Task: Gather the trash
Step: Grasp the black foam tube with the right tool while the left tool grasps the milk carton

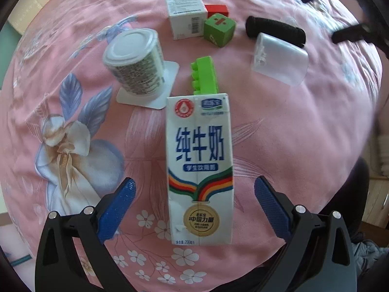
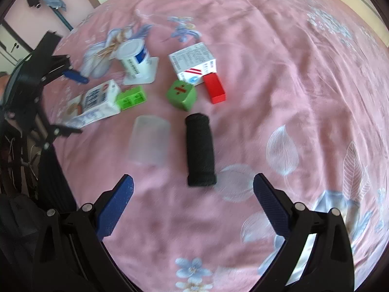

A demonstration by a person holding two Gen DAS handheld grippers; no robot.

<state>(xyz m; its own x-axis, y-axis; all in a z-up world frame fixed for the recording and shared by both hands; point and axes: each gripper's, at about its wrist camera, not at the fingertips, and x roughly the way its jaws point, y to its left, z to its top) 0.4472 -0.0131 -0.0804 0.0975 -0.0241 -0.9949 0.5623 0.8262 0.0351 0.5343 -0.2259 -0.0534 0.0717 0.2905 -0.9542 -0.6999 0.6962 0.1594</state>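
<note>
The milk carton (image 1: 199,168) lies flat on the pink flowered bedsheet (image 1: 291,133), between the two fingers of the left tool (image 1: 194,194). This tool is wide open and does not touch the carton on either side. At the far end of the carton lies a green toy brick (image 1: 204,75), and the carton hides its near end. To the left an upside-down yogurt cup (image 1: 133,60) stands on its foil lid. Farther away are a white medicine box (image 1: 186,14), a green cube (image 1: 218,30) and a red block (image 1: 217,10), which is mostly hidden behind the box.

The right tool (image 2: 193,189) is also wide open and holds nothing. Just ahead of it lies a black foam grip (image 2: 199,149), and beside that a clear plastic cup (image 2: 149,140) on its side, blurred and hard to make out. In the left wrist view the right tool is cut off at the upper right edge.
</note>
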